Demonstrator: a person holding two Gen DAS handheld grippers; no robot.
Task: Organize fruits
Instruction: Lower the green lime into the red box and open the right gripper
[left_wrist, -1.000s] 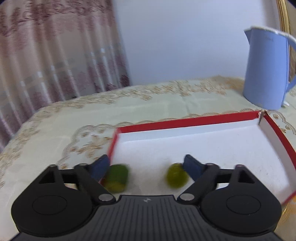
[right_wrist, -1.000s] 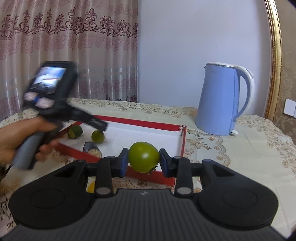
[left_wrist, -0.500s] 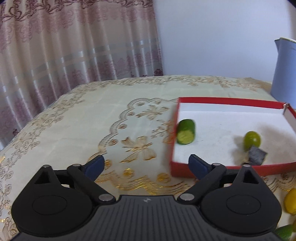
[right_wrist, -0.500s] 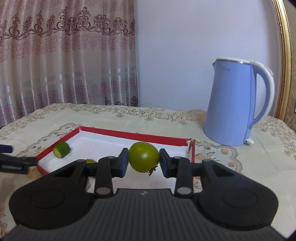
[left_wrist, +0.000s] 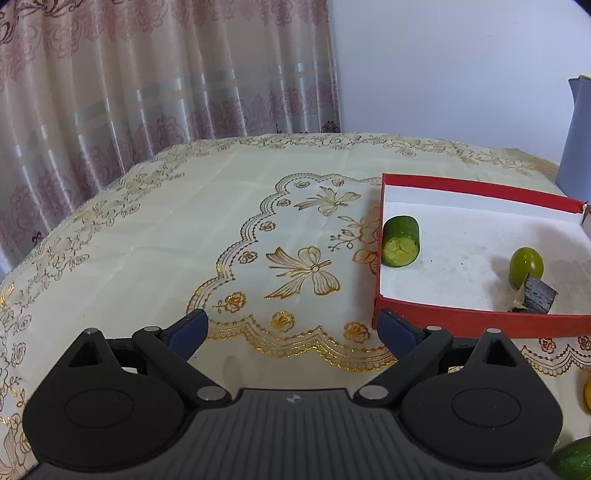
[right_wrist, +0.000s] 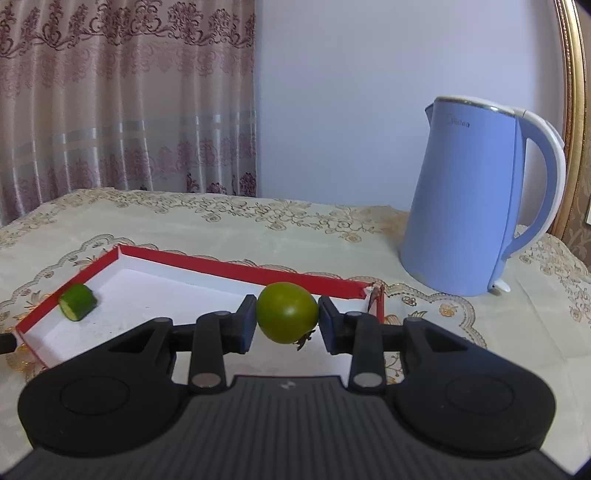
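Right wrist view: your right gripper (right_wrist: 287, 320) clamps a green tomato (right_wrist: 287, 312), stem end tipped down-right.
Your left gripper (left_wrist: 291, 326) gapes wide, empty, over the tablecloth (left_wrist: 229, 236).

Both wrist cameras look forward and downward over a table; each sees the red tray (left_wrist: 461, 317) (right_wrist: 207, 260) at two o'clock left, centre right.

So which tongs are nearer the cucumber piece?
Left. The left tongs, open and empty, sit just outside the red tray near the cucumber piece; the right tongs, holding the green tomato, are across the tray.
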